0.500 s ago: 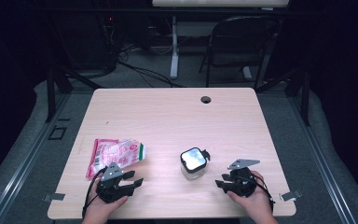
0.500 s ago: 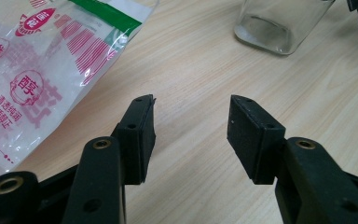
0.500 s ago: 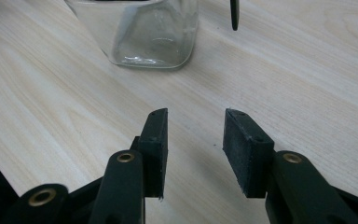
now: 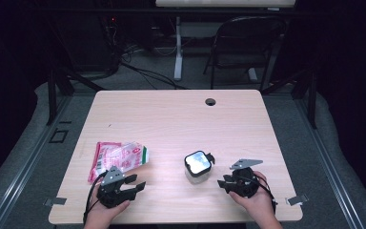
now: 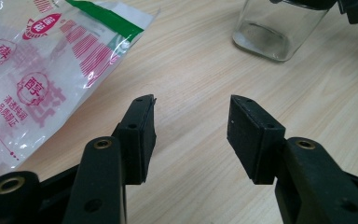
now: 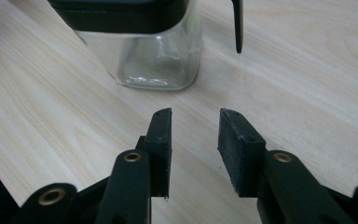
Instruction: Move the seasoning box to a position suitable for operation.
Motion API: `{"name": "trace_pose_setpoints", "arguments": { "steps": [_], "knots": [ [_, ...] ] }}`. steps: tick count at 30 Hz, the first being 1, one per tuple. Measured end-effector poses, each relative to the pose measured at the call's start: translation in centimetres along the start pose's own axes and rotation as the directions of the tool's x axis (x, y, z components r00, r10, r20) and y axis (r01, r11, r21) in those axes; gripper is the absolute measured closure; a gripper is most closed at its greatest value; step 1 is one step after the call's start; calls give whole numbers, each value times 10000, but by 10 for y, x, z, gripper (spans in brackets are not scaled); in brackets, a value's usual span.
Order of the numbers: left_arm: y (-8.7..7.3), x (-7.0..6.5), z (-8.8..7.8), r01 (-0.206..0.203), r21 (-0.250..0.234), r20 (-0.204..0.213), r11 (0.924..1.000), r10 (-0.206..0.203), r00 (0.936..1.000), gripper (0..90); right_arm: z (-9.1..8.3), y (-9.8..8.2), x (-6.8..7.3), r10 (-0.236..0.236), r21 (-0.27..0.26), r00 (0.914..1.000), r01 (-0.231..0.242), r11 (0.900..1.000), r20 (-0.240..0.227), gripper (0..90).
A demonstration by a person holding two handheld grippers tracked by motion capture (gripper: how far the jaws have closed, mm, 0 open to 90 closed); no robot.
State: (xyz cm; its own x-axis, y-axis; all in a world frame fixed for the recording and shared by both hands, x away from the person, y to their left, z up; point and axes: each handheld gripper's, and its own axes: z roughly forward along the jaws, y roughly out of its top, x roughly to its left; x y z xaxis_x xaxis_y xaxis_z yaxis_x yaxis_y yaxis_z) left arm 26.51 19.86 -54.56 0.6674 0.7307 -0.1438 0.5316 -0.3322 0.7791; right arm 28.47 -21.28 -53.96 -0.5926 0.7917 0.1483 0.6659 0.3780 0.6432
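left gripper [image 4: 132, 183] fingers parted, right gripper [image 4: 225, 183] fingers parted, both hand-held

The counter [image 4: 171, 124] was evenly lit from above, while the room around it stayed dark. The high view was soft and a little blurred. Glare sat on the bag [image 5: 37, 70] and jar [image 6: 154, 60].

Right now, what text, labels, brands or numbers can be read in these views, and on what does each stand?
"醇": large pink character in a ring on the plastic bag, left gripper view.
Red oval logo near the bag's top: white characters, too blurred to read.
Small pink columns of Chinese characters at the bag's lower left: too small to read surely.
Glass jar, its black lid, both grippers, table: no text.
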Motion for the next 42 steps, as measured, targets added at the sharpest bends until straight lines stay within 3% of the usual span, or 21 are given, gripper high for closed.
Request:
{"name": "trace_pose_setpoints", "arguments": {
  "steps": [7, 16, 21, 26, 27, 35, 42],
  "knots": [
    [-1, -1, -2, -58, 1, -22, 10000, 58, 10000, 519, 9, 25, 1, -545, 181, 9977, 538, 9984, 412, 690],
    [-5, 2, -3, 104, 16, -152, 9999, -104, 9998, 522, 26, 37, -21, 50, -28, 9979, -49, 10000, 639, 708],
    [-7, 3, -4, 123, 51, -239, 9999, -122, 9996, 522, 36, 40, -27, 90, 23, 9973, -92, 10000, 725, 710],
    [-8, 2, -5, 178, 63, -292, 9998, -177, 9994, 523, 44, 42, -24, 166, 105, 9982, -172, 9998, 571, 712],
    [-8, 3, -6, 120, 35, -299, 9999, -118, 9995, 523, 46, 43, -22, 3, 208, 9984, -15, 9998, 565, 717],
    [-8, 3, -6, 115, 47, -302, 9999, -113, 9995, 524, 57, 47, -17, -304, 406, 9947, 265, 9988, 986, 821],
    [-8, 2, -5, 84, 97, -304, 9999, -82, 9995, 524, 58, 47, -15, -497, 482, 9921, 443, 9979, 1154, 835]
  ]
}}
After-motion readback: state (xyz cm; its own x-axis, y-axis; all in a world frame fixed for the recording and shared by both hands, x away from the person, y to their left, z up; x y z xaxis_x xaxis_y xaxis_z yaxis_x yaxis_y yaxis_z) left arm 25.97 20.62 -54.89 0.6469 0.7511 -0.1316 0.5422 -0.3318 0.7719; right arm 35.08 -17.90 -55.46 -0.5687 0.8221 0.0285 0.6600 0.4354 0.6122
